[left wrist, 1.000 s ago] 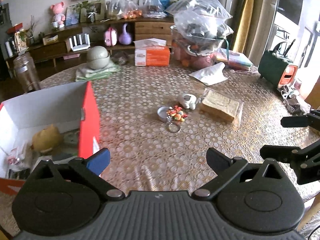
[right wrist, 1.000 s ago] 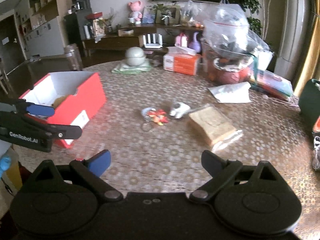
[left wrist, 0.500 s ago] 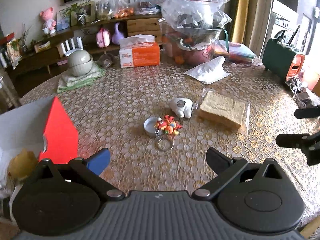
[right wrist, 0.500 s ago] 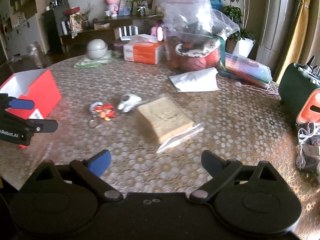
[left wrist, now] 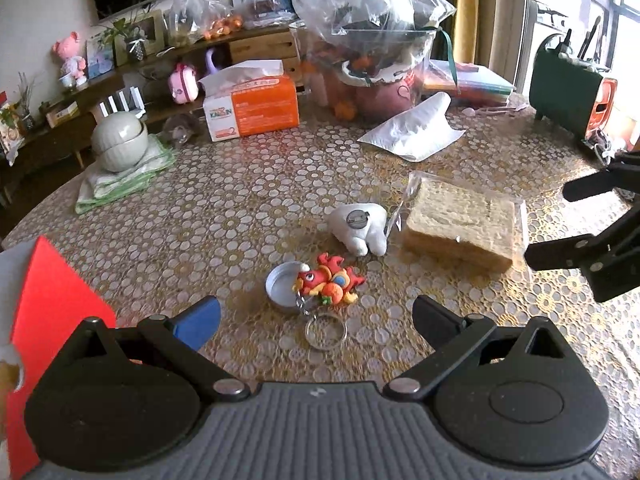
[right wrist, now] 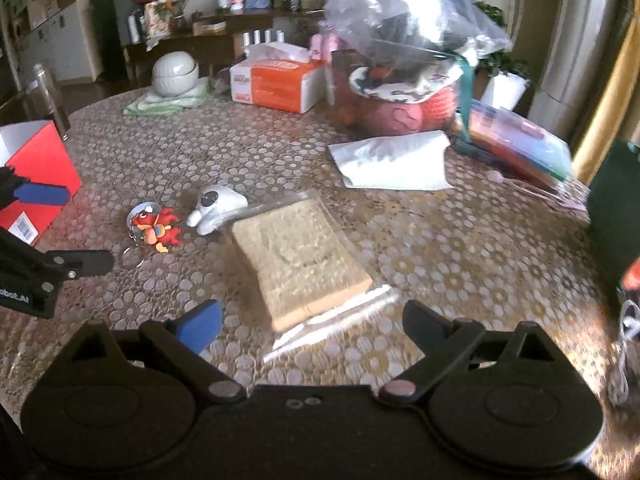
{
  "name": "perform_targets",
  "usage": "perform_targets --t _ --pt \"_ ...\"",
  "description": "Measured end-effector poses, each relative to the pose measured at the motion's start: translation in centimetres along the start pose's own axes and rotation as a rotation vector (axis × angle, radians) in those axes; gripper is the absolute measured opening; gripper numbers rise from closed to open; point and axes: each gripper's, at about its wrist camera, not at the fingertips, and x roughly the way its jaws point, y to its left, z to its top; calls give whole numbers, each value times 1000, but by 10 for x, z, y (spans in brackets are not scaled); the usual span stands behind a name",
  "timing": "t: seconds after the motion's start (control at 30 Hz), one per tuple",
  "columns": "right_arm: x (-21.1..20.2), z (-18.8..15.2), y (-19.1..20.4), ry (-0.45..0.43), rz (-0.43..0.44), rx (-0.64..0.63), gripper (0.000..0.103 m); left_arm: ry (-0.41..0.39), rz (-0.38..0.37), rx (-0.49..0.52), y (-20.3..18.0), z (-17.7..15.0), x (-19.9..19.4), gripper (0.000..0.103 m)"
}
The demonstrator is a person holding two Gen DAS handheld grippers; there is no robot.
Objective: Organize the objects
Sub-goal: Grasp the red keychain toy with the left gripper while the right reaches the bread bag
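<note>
A red dragon keychain (left wrist: 330, 283) with a metal ring lies partly on a small round tin lid (left wrist: 282, 286), just ahead of my open left gripper (left wrist: 316, 318). Behind it sit a white tooth-shaped toy (left wrist: 360, 226) and a bagged slice of bread (left wrist: 460, 224). In the right wrist view the bagged bread (right wrist: 298, 258) lies straight ahead of my open right gripper (right wrist: 312, 322), with the tooth toy (right wrist: 216, 208) and keychain (right wrist: 156, 226) to its left. The red box (left wrist: 52, 312) stands at the left. Both grippers hold nothing.
At the back of the patterned round table (left wrist: 240, 200) are an orange tissue box (left wrist: 256, 106), a pale lidded bowl on folded cloths (left wrist: 120, 144), a white pouch (left wrist: 416, 128), and a large bagged bowl (left wrist: 372, 40). A dark green appliance (left wrist: 568, 88) stands far right.
Both grippers have moved forward and to the right, toward the small objects. The left now faces the keychain, the right faces the bread. The red box has slid to the left edge.
</note>
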Motion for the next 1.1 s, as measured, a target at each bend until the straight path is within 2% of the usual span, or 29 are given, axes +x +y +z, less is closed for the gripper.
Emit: perform_targets --t 0.37,0.6,0.97,1.1 --pt "44 14 -4 32 26 -44 97 -16 6 51 -7 2 33 102" --pt "57 17 -5 40 36 -82 97 -36 14 66 -9 1 44 102" --pt "67 16 3 35 31 -98 98 -35 24 102 -17 -2 55 91" --pt "69 14 4 32 22 -94 97 -31 17 122 -22 -3 57 77"
